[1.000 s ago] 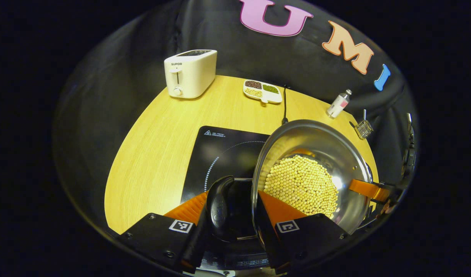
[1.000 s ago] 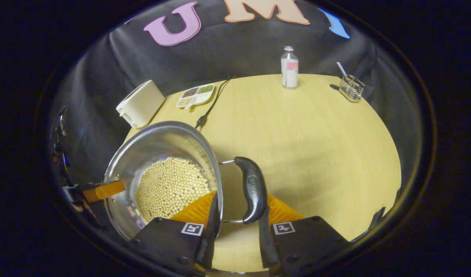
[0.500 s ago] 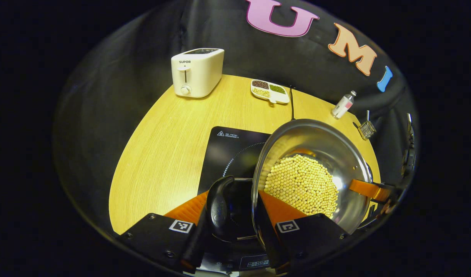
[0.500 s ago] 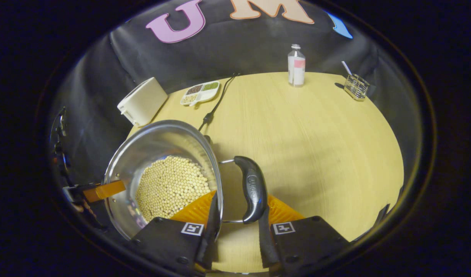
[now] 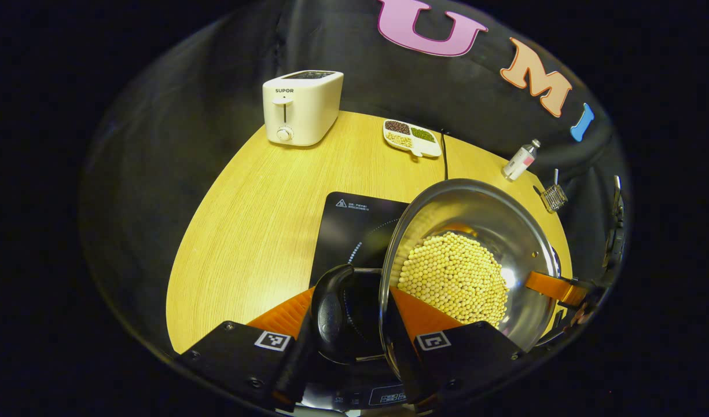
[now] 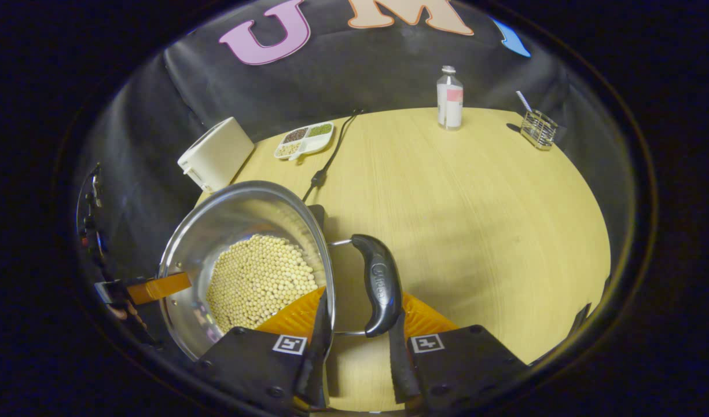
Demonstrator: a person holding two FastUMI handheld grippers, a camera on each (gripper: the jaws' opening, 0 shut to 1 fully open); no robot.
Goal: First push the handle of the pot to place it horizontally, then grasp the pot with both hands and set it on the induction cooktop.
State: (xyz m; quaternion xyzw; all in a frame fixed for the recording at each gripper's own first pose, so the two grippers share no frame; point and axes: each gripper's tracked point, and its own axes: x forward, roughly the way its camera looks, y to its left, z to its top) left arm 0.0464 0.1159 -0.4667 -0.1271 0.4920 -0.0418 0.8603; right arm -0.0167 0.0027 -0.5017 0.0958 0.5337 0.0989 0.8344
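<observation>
In the left gripper view, the left gripper (image 5: 347, 324) has its jaws clamped across one side of the steel pot (image 5: 481, 231), one finger outside the black side handle (image 5: 330, 315) and the other inside the rim against the pale round beans (image 5: 455, 278). The pot hangs above the black induction cooktop (image 5: 354, 223), which lies on the wooden surface (image 5: 256, 202); whether its base touches the glass cannot be told. Across the pot, the right gripper (image 5: 554, 286) reaches in over the far rim. Farther back stand a white toaster (image 5: 301, 107), a divided dish of grains (image 5: 412, 138), a small bottle (image 5: 519, 160) and a wire rack (image 5: 554, 197). In the right gripper view, the right gripper (image 6: 357, 330) has its jaws closed over the pot's (image 6: 238, 220) other handle (image 6: 378, 286) and rim, with the beans (image 6: 259, 281) beside the inner finger. The left gripper (image 6: 151, 288) shows at the opposite rim, a corner of the cooktop (image 6: 318, 213) just behind the pot, and its cord (image 6: 331, 153) runs back toward the toaster (image 6: 215, 153), dish (image 6: 305, 139), bottle (image 6: 449, 98) and rack (image 6: 536, 130).
</observation>
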